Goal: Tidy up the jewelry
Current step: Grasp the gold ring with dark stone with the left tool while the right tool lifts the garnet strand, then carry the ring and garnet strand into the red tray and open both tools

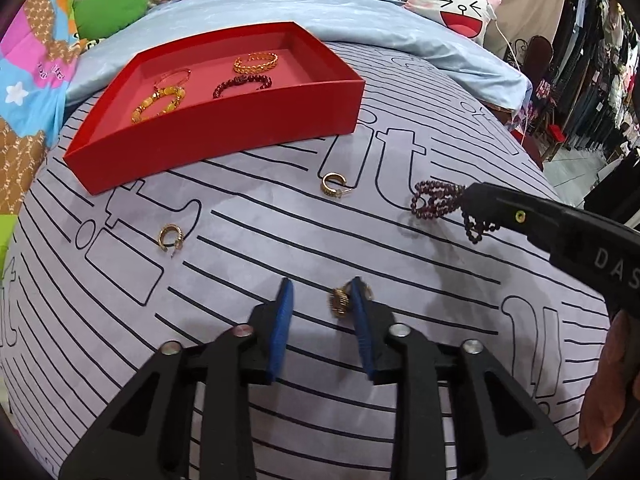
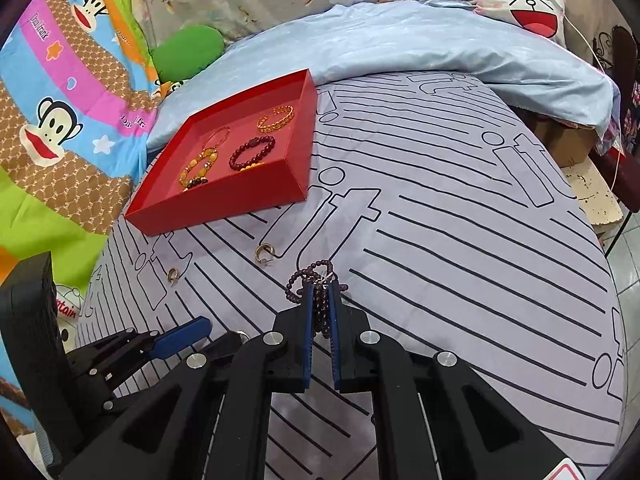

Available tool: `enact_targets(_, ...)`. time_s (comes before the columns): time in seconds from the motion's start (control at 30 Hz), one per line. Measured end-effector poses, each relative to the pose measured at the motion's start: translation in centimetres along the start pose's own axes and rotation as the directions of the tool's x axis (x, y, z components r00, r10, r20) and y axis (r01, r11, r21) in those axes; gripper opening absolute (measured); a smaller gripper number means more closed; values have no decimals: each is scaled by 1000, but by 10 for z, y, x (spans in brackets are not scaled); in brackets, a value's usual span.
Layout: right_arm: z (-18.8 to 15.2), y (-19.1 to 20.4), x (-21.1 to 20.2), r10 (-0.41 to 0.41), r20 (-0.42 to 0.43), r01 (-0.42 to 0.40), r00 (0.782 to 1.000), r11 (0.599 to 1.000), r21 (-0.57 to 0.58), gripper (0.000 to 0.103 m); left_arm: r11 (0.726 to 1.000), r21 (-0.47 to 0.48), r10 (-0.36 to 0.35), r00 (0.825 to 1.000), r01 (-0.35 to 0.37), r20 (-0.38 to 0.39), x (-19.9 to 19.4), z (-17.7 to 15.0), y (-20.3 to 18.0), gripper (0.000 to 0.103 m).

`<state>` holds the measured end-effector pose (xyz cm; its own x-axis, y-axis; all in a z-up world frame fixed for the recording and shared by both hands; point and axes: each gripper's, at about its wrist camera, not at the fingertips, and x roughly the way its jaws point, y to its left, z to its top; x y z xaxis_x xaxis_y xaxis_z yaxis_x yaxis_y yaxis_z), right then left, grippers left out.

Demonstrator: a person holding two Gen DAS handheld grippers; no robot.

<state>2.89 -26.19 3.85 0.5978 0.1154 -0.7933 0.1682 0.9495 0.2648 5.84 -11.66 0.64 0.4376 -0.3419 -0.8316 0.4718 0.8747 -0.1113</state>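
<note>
The shallow red cardboard tray (image 1: 224, 136) holding four bracelets sits near the bed's far-left side, with a wide bare stretch of striped lilac bedcover (image 2: 460, 240) to its right. The right tongs (image 2: 319, 304) are clamped on a dark purple bead strand (image 2: 310, 276), partly hidden between the pads. The left tongs (image 1: 322, 300) stand narrow around a blurred small gold earring (image 1: 340, 302), grip unclear; "DAS" shows, cut off.

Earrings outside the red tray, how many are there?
3: one earring before the tray, another further left on the bedspread, a blurred third against the left gripper jaws.
</note>
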Motion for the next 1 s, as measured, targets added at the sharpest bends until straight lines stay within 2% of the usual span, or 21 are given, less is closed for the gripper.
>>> enact_targets(0.07,-1,2,2,6,-6,-6,1000,1000,-2,7,1000,-3,1,1000,-1,0,0,1,2,12)
enact_targets(0.33,-2,10,3,15,-11,-16,1000,1000,-19,7,1000,9,8,1000,-8,14,-4,1,5,10)
enact_targets(0.6,5,30,-1,47,0,-47,999,997,-58,7,999,-47,30,998,-27,58,-26,12,31,10)
enact_targets(0.83,30,61,4,96,21,-93,995,989,-118,7,992,-101,88,989,-76,118,-45,38,66,10)
enact_targets(1.0,61,81,11,122,54,-113,991,982,-150,7,988,-126,112,978,-90,176,-52,75,91,10)
